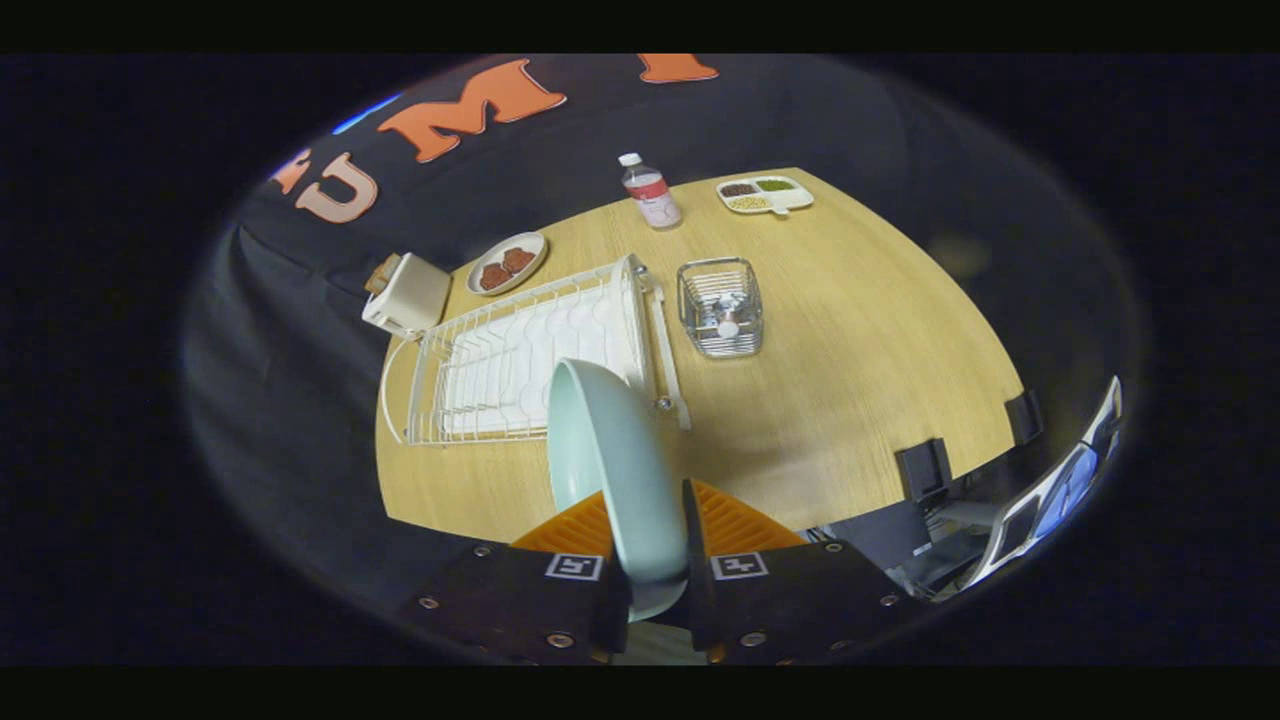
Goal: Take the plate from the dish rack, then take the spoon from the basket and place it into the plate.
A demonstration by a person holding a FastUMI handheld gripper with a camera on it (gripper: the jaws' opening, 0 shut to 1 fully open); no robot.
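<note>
Pale-green plate [610, 470]: held on edge, rim clamped between both fingers of the tool [655, 560], lifted clear above the near side of the desk [860, 380]. Edge-on carriage matches how it would stand in rack slots; judged that the first step is done and the plate needs laying flat on bare desk.

Items, left to right:
- Toaster [405, 295], cream, at the desk's far left corner, a slice showing in its top.
- Small plate [507, 263] with two brown pieces, at the far edge just beside the toaster.
- Dish rack [520, 360], white wire over a white tray, along the left side, its slots bare; the held plate overlaps its near right corner.
- Bottle [651, 190], clear with white cap, upright at the far edge.
- Basket [720, 307], wire, mid-desk just right of the rack; the spoon [727, 322] stands in it, a pale rounded end showing, not yet taken.
- Divided tray [764, 194], white, three fillings, far right corner.

Surface: light wood grain, open space right of the basket. Two dark clamps [925, 468] grip the near right edge. Black cloth wall behind.
</note>
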